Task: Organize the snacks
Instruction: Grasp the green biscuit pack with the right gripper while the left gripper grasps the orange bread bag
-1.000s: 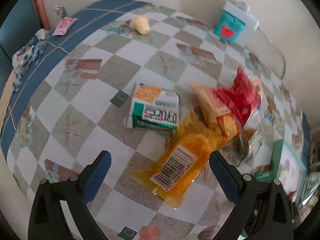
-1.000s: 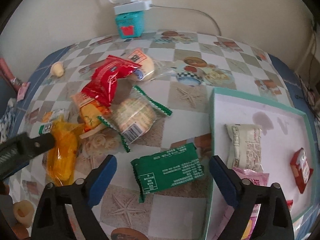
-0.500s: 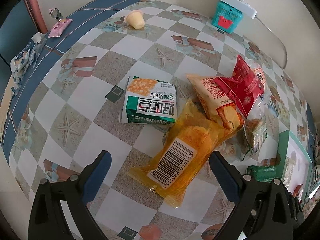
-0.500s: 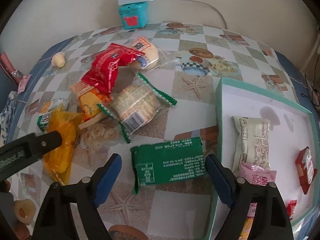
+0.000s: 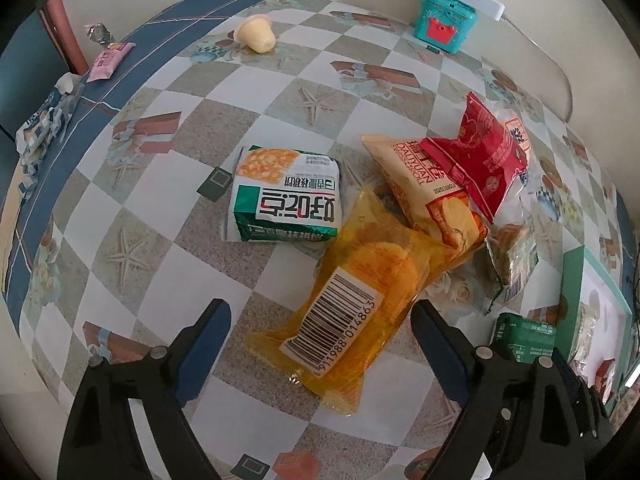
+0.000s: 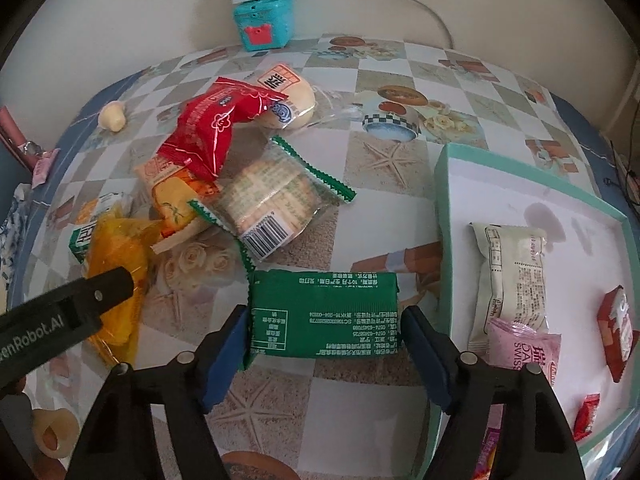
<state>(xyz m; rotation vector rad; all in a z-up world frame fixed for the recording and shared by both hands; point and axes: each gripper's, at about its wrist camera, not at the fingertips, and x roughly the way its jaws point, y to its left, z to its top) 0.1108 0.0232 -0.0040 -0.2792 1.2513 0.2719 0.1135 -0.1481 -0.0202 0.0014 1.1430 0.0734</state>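
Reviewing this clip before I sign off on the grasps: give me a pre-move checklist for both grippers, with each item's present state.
1. Green packet between right gripper jaws, which have just been closing: ok.
2. Right jaws pressing the packet: cannot tell.
3. Yellow bag between left gripper jaws, which have just been closing: ok.
4. Left jaws gripping the bag: not ok, gaps at both sides.
5. Tray has bare floor for more snacks: ok.
6. Yellow bag free of neighbours: not ok, its far end touches the orange packet.
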